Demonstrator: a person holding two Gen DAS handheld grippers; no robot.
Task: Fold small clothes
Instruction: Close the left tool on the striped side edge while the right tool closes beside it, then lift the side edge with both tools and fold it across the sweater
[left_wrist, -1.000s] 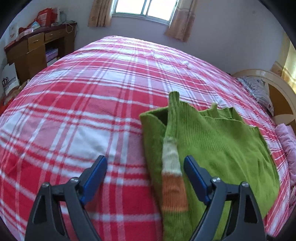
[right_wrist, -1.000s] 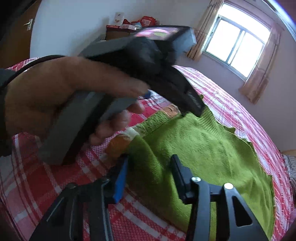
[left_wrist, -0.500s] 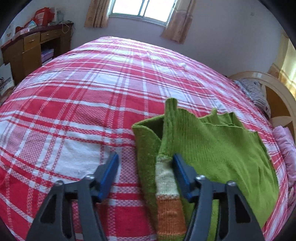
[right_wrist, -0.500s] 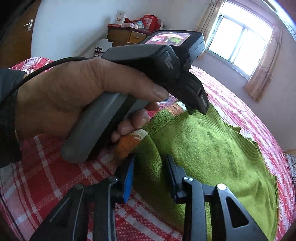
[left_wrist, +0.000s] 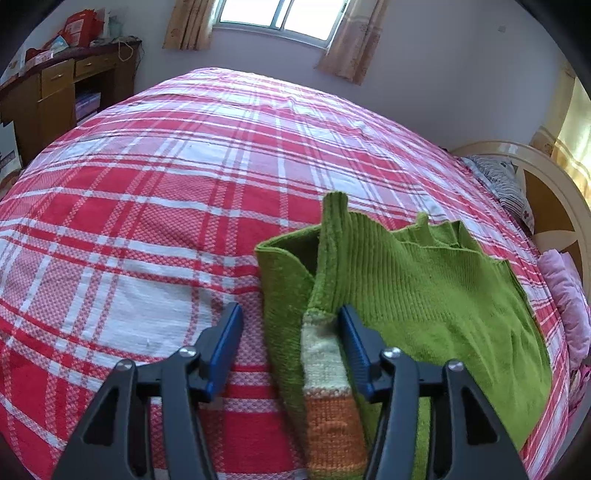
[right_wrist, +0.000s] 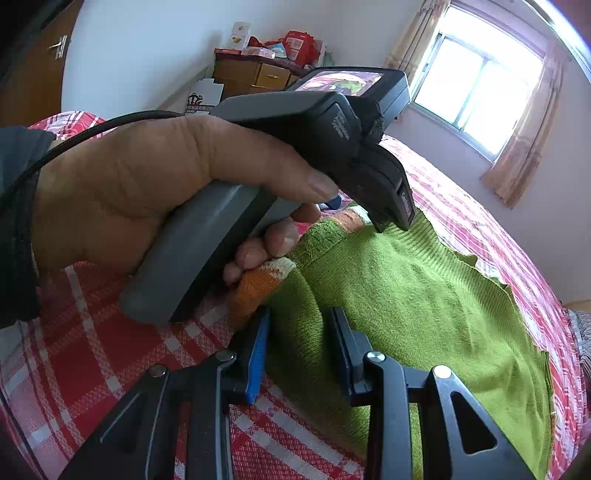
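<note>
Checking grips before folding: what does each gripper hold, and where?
Right gripper pinches the sweater at its near edge. Left gripper: jaws closing around the striped sleeve, not yet clamped.

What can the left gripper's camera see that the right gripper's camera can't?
Only the left wrist view shows the cream headboard, the pink bundle beside it, and the left gripper, its jaws closing around the sweater's striped sleeve. Only the right wrist view shows the person's hand, the door and the right gripper. Both show the green sweater, plaid bed, window and desk.
</note>
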